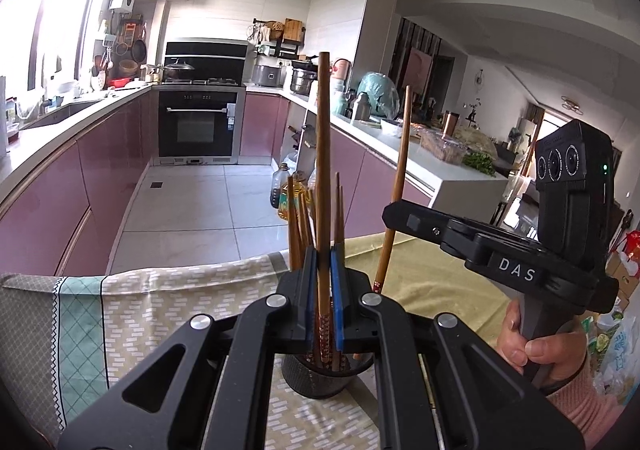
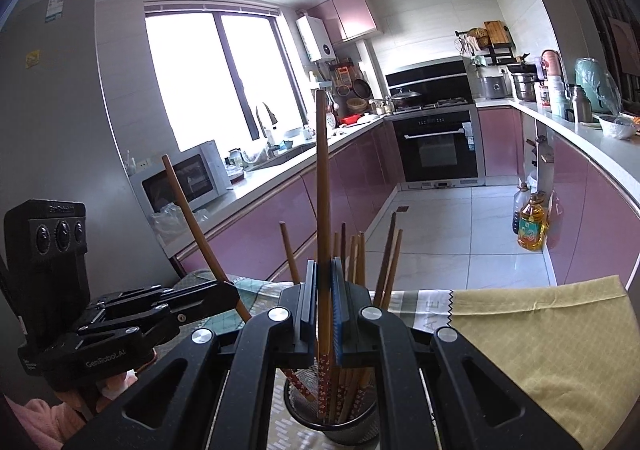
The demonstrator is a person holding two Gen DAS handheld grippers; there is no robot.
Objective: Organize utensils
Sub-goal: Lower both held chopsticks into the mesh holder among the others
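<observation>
With each gripper's fingers clamped on one chopstick, the left gripper and right gripper should lower them straight into the mesh holder on the tabletop, keeping each chopstick upright to clear the rim.

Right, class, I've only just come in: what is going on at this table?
A person holds a gripper in each hand and is sorting chopsticks into a black mesh holder on the cloth-covered table. The left gripper is shut on one upright chopstick, and the right gripper is shut on another chopstick. Both sticks are above the holder, which already contains several chopsticks.
</observation>
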